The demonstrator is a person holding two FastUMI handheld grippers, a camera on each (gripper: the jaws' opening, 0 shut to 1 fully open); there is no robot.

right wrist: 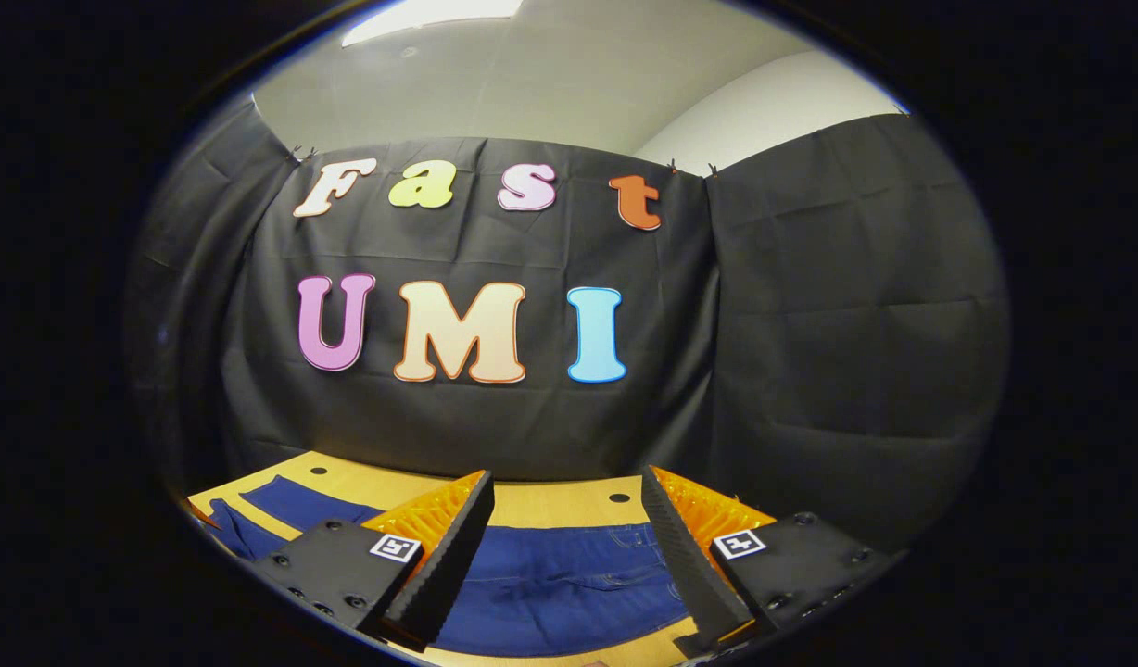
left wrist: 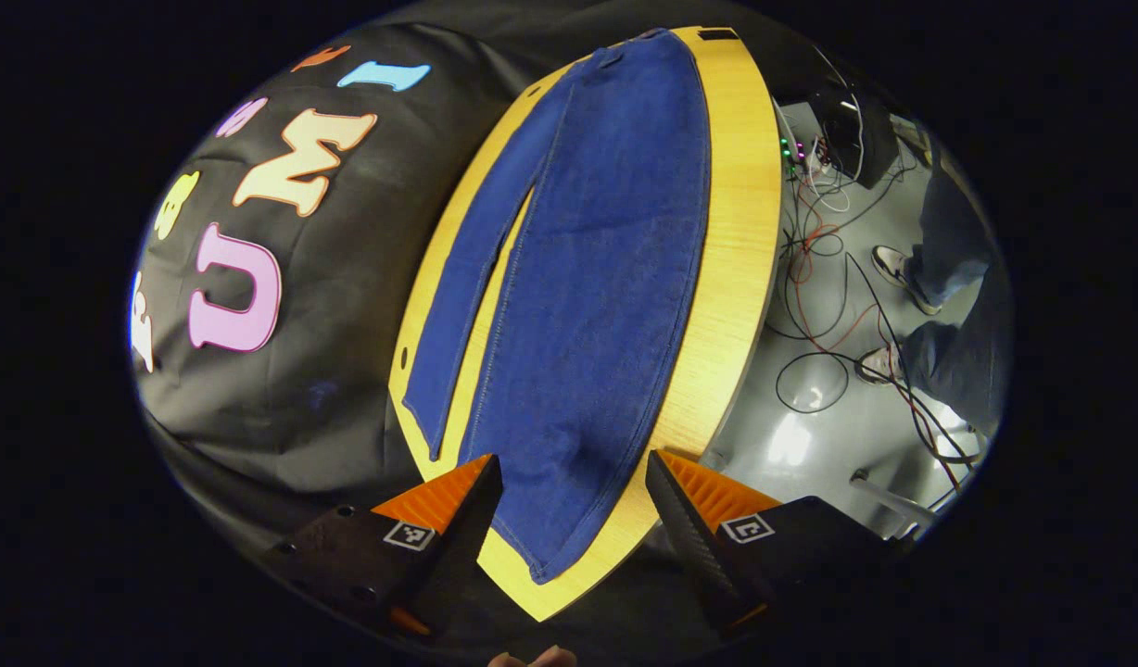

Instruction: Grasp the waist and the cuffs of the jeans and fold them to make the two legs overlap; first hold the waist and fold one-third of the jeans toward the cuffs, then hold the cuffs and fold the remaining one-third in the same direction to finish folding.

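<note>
A wooden desk (left wrist: 736, 278) stands before the black cloth wall, with the jeans (left wrist: 587, 278) spread flat along it. The left gripper (left wrist: 574, 505) hovers, fingers apart, over the near cuff (long axis running straight away); the right gripper (right wrist: 566, 547), also spread, hangs above the waist.

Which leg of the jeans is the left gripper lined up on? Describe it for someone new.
On the wooden table, the blue jeans lie flat, legs spread apart. The target is the wider-looking leg on the floor side, its cuff between the open left gripper fingers; the other leg lies toward the black cloth.
</note>
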